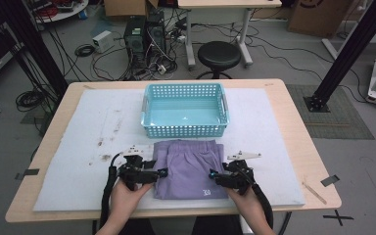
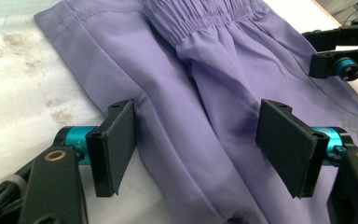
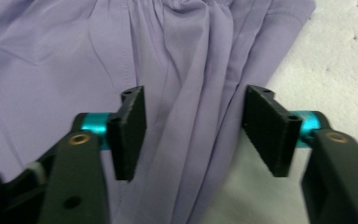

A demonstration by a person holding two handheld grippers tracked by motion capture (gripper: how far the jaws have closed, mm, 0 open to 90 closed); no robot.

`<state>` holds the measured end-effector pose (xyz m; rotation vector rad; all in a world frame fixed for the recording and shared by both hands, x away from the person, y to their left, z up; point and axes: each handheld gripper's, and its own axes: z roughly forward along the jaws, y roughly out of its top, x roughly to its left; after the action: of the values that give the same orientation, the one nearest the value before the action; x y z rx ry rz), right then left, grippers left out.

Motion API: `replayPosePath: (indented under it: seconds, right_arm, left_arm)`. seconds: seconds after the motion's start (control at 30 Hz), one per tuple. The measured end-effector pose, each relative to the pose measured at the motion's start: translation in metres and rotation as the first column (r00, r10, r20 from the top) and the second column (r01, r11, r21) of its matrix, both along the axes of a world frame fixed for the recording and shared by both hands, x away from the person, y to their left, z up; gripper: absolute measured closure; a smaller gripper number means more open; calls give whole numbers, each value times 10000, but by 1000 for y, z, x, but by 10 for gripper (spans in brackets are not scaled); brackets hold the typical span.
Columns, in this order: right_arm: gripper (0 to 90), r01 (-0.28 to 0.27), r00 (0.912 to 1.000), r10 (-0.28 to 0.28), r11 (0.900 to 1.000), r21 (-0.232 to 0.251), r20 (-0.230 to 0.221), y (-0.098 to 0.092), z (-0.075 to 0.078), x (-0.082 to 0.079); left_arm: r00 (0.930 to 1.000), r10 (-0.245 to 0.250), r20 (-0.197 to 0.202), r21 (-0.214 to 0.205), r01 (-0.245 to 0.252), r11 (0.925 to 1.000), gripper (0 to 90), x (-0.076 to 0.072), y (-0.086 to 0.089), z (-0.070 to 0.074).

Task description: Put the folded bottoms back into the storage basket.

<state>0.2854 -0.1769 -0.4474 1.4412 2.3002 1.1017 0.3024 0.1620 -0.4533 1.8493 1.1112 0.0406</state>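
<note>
The folded purple shorts (image 1: 190, 169) lie flat on the white mat (image 1: 68, 161), just in front of the blue basket (image 1: 185, 110). The left gripper (image 1: 162, 172) sits at the left edge of the shorts and the right gripper (image 1: 212, 175) at the right edge. Both have jaws apart with cloth between them, and neither one pinches yet. To do this step well, the 2 grippers should bite down on all the layers at once, then lift together, so the fold stays neat on the way to the basket.
</note>
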Motion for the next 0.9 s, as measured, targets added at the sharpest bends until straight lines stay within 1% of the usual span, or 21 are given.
replayPosePath:
  seconds: [0.07,0.13,0.17,0.23,0.27,0.3,0.33,0.37,0.43,0.47,0.5,0.53,0.6,0.67,0.77,0.87,0.9]
  right_arm:
    - [495,-31,10000,31,10000,-78,33,1,0,0]
    - [515,-114,9999,114,9999,-17,4,1,0,1]
    - [515,-177,9998,177,9998,-11,24,1,0,1]
    - [513,-190,9998,190,9998,-5,57,1,0,0]
    - [502,-238,9997,238,9997,2,60,0,0,0]
    - [497,-238,9997,238,9997,30,18,0,0,0]
    - [494,-263,9997,263,9996,26,10,0,0,0]
    - [488,-307,9995,307,9995,-4,59,1,0,0]
    - [481,-356,9993,356,9994,-24,87,1,-1,0]
    - [481,-344,9994,345,9994,-47,92,2,0,0]
    - [480,-334,9994,334,9994,-55,98,2,0,0]
    - [481,-300,9995,301,9995,-75,127,3,-1,-1]
    - [481,-279,9995,281,9995,-134,175,3,-1,-1]
    - [487,-235,9996,236,9997,-120,149,4,-1,-1]
    - [528,-204,9996,206,9997,-135,180,4,-1,-1]
    - [573,-119,9998,120,9999,-93,139,4,-1,0]
    - [594,-105,9999,106,9999,-71,136,4,-1,1]
  left_arm:
    - [10000,-64,20,45,64,10000,342,0,-2,0]
    - [9999,-79,-83,102,80,9999,400,-1,-4,1]
    - [9999,116,86,434,-119,9990,400,-2,-3,3]
    - [9973,565,470,889,-606,9942,361,-4,1,7]
    - [9957,792,480,844,-831,9930,335,-5,6,8]
    - [9960,828,344,781,-853,9933,312,-5,10,7]
    - [9969,773,137,835,-782,9934,307,-4,11,6]
    - [9974,708,144,792,-718,9943,303,-4,12,4]
    - [9962,836,247,786,-853,9933,278,-6,8,3]
    - [9965,813,203,750,-826,9938,253,-6,5,3]
    - [9970,759,153,680,-768,9947,248,-6,2,3]
    - [9979,646,97,615,-650,9960,250,-5,-1,3]
    - [9983,585,23,439,-586,9973,251,-4,-7,2]
    - [9988,494,54,467,-496,9977,259,-4,-11,3]
    - [9993,368,92,401,-372,9985,344,-3,-14,1]
    - [9997,245,69,288,-247,9993,477,-1,-17,0]
    - [9997,232,65,300,-233,9993,500,-1,-17,0]
